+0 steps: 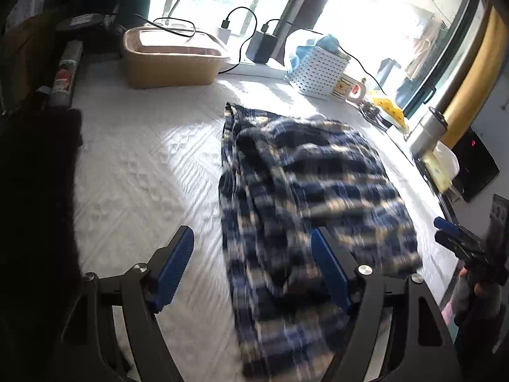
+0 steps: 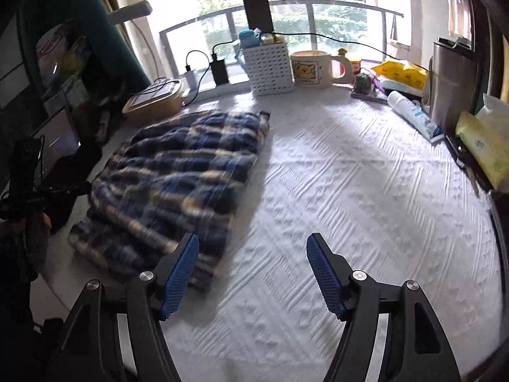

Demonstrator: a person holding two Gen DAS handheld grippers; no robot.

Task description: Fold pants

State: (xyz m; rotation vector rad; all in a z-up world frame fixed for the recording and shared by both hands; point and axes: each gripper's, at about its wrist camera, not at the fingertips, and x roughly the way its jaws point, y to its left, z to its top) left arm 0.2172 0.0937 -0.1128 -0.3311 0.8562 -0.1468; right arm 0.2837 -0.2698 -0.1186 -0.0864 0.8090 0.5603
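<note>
Blue, cream and black plaid pants (image 1: 305,197) lie folded in a thick bundle on the white quilted table cover (image 1: 143,172). My left gripper (image 1: 253,238) hovers open above their near left part, its blue pads wide apart with nothing pinched. In the right wrist view the pants (image 2: 178,172) lie to the left. My right gripper (image 2: 253,245) stands open over bare cover just right of the bundle's near edge, holding nothing. The right gripper (image 1: 458,238) also shows at the right edge of the left wrist view, and the left gripper (image 2: 47,191) at the far left of the right wrist view.
A tan tub (image 1: 171,60), a white perforated basket (image 2: 272,67) and a mug (image 2: 313,68) line the far window edge with chargers and cables. A steel tumbler (image 2: 451,82), a tube (image 2: 413,114) and tissue packs (image 2: 483,146) crowd the right side. Dark fabric (image 1: 38,191) lies left.
</note>
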